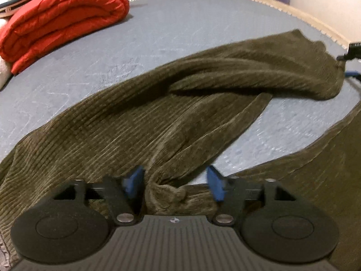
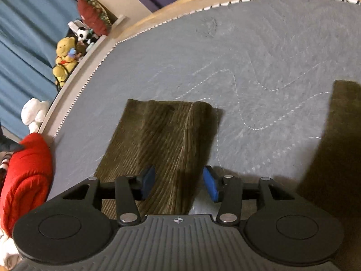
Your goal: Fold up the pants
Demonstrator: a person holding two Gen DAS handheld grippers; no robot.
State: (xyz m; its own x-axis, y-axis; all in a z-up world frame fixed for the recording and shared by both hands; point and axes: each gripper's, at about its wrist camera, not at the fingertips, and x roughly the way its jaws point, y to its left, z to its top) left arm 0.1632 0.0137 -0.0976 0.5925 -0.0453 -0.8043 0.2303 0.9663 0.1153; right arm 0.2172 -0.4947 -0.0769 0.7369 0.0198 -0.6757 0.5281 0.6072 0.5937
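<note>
Left wrist view: both grippers' jaws stand apart over olive pants [image 1: 158,117] on bed [image 1: 180,22]

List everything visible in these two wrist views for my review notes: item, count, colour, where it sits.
pants: one, olive-brown corduroy, spread twisted across the mattress, a bunched bit between the left fingers
mattress: one, grey quilted, under everything, pale wooden frame at its edge
quilt: one, red, folded, on the mattress corner
yellow bear: one, on the ledge beyond the bed
panda toy: one, black and white, beside the bear
white plush: one, at the bed edge
cushion: one, dark red, on the ledge
curtain: blue, behind the toys
left gripper: black, blue fingers open around fabric
right gripper: black, blue fingers open over a pant leg
</note>
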